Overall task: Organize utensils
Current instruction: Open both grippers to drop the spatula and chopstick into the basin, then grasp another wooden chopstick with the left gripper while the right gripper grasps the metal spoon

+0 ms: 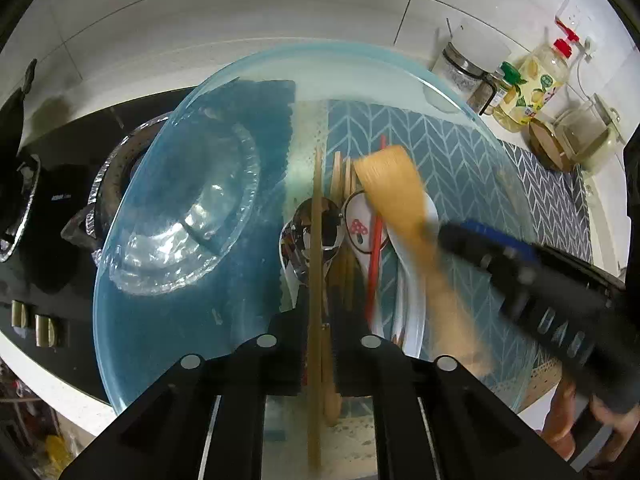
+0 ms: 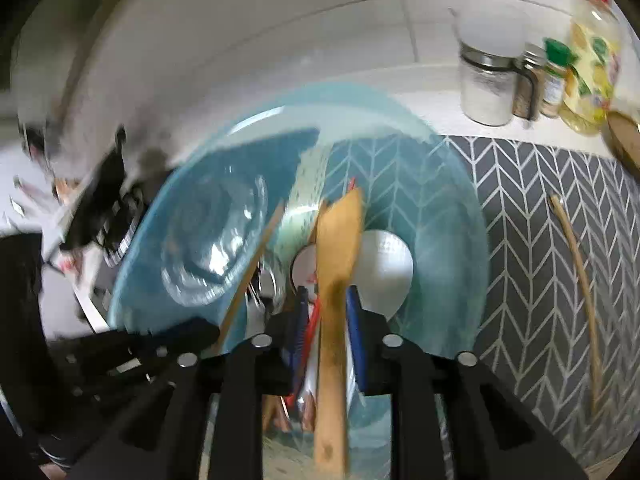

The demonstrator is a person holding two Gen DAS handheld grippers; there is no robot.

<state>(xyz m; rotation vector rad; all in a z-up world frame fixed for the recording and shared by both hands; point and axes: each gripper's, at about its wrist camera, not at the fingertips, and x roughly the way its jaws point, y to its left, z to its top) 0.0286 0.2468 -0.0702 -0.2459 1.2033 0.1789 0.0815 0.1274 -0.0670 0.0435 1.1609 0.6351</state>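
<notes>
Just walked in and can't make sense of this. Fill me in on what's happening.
A person with two handheld grippers is sorting utensils out of a blue glass bowl. The right gripper grips a wooden spatula above it. The left gripper sits around a chopstick. Spoons remain inside; one chopstick lies on the mat.

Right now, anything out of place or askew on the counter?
Yes. One lone wooden stick lies on the chevron mat, apart from the utensils piled in the blue glass bowl. The wooden spatula sits between the right gripper fingers.

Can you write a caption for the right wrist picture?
Right gripper lifts a wooden spatula over a blue glass bowl of utensils.
</notes>
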